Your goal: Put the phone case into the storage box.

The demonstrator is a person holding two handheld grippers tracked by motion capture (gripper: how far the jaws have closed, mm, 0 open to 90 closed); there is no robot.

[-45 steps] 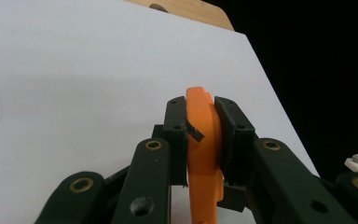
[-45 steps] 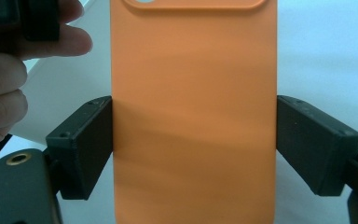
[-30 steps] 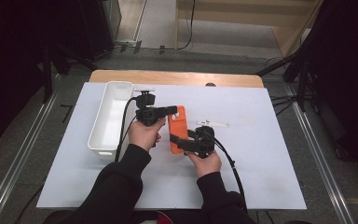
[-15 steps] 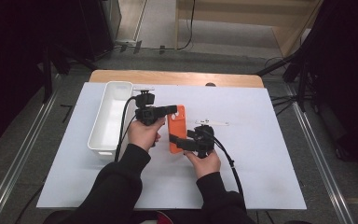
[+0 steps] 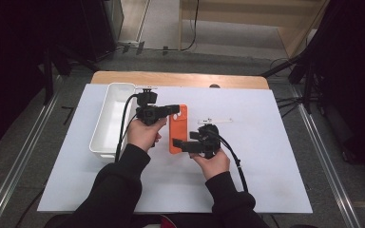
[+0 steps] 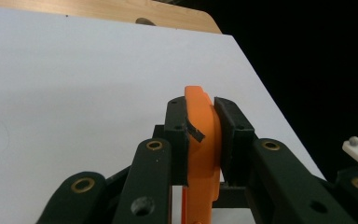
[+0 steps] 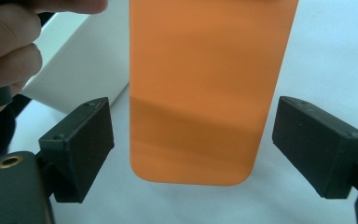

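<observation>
The person is holding an orange phone case (image 5: 177,129) above the middle of the white tabletop (image 5: 275,156), just right of a white rectangular bin (image 5: 108,124) that is standing on the left part of that surface. The left gripper (image 5: 175,109) is reaching in from the left at the far end of the case, and its jaws are clamping that end: in the left gripper view the two black pads are pressing on both faces of the orange phone case (image 6: 202,140), which is standing edge-on between them. The right gripper (image 5: 177,143) is sitting at the near end of the case, pointing left across it. In the right gripper view its jaws are standing wide apart on either side of the case's rounded near end (image 7: 200,93), with clear gaps to both pads, so they are gripping nothing. The left hand (image 7: 9,42) and part of the white bin (image 7: 81,79) are showing behind the case in that view. A small white piece (image 5: 215,120) is lying on the tabletop just right of the case, beyond the right gripper.
</observation>
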